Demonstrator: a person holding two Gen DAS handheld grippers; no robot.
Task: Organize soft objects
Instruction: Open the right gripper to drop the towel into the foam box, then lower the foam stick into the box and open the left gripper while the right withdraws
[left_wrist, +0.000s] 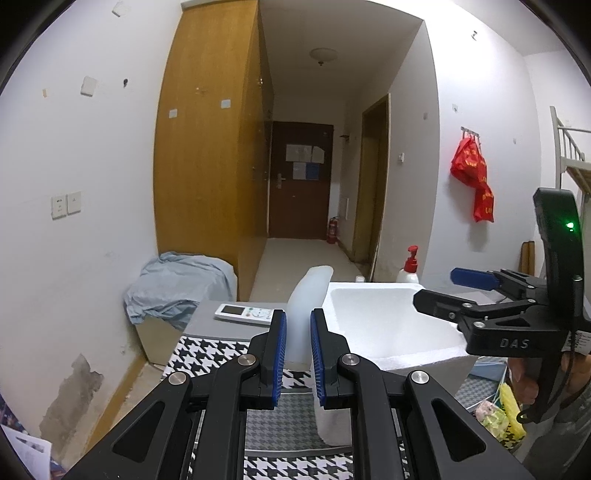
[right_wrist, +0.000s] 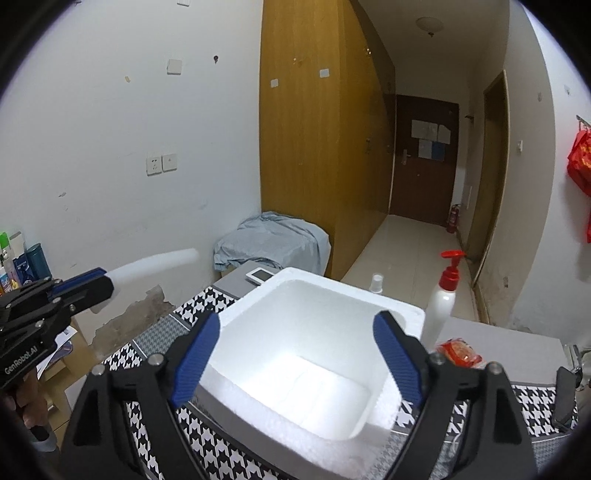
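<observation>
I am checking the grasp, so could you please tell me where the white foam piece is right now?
The white foam piece is clamped in the left hand-held gripper, held above the houndstooth cloth, just left of the foam box.

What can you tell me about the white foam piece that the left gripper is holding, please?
The white foam piece is a long, flat, slightly translucent strip with a rounded far end, soft-looking and a little curved. The left gripper is shut on it, its blue pads pressing both faces. It stands on edge, sticks out forward past the fingertips, held in the air to the left of the white foam box and not touching it.
</observation>
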